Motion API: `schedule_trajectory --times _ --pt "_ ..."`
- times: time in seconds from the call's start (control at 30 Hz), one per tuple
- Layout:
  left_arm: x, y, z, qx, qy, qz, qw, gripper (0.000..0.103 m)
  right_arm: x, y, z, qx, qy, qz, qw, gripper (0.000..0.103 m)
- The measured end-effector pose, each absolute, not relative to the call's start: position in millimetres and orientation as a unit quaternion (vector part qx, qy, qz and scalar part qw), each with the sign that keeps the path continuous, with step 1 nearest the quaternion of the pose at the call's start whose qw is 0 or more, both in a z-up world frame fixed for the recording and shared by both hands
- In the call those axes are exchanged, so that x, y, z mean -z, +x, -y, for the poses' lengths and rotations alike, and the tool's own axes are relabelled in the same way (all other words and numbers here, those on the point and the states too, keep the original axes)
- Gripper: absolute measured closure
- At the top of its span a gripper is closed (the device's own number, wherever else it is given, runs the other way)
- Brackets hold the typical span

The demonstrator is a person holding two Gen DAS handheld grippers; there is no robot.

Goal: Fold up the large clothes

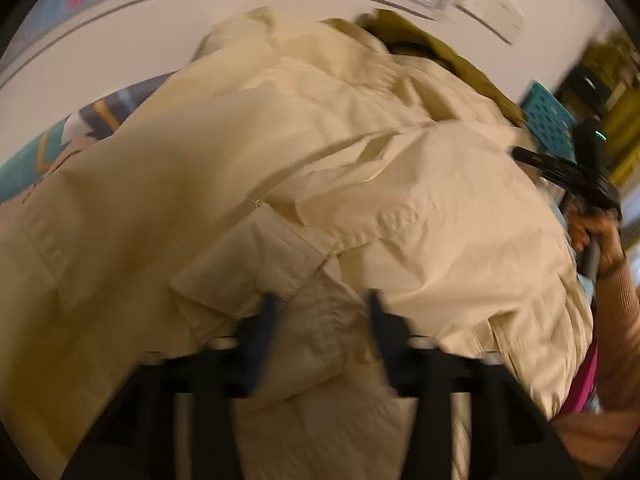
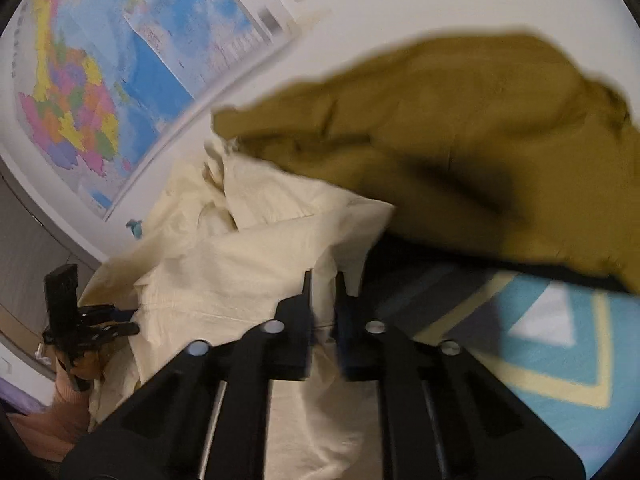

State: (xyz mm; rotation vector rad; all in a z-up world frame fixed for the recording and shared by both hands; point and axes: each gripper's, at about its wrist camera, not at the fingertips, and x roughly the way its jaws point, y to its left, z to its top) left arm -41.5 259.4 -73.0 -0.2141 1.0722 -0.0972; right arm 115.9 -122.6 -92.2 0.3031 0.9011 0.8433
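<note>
A large cream jacket (image 1: 320,152) fills the left wrist view, rumpled and blurred. My left gripper (image 1: 324,300) stands low in that view with a thick fold of cream cloth bunched between its two dark fingers. In the right wrist view my right gripper (image 2: 323,280) has its fingers nearly together, pinching a thin edge of the cream jacket (image 2: 240,264). Olive fabric (image 2: 460,140) hangs over the upper right there and peeks out behind the jacket as olive fabric (image 1: 440,48); whether it is the jacket's lining I cannot tell. The left gripper (image 2: 128,322) shows at the jacket's far left edge.
A teal, yellow and grey patterned cover (image 2: 560,340) lies under the clothes. A coloured map (image 2: 100,80) hangs on the white wall. A blue perforated basket (image 1: 548,120) stands at the right. A hand (image 1: 596,236) in a pink sleeve holds the right gripper (image 1: 560,172).
</note>
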Motion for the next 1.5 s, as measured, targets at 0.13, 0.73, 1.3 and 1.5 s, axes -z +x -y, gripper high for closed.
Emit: schedule_trajectory --times 0.13,0.73,1.3,1.5 --pt "66 -43 -273 -0.01 -0.092 -0.478 0.873 0.095 59 109 127 -0.371 0.117 -0.357 0.849 0.098" --pt "20 -103 -256 0.008 -0.044 -0.402 0.914 0.032 27 24 30 -0.459 -0.038 -0.332 0.823 0.056" --pt "15 -239 -340 -0.129 -0.059 -0.385 0.912 0.018 55 -38 -56 -0.587 -0.055 -0.384 0.711 0.043" --pt "26 -263 -358 -0.133 -0.102 -0.379 0.91 0.019 42 -143 -106 -0.743 -0.048 -0.377 0.551 0.036"
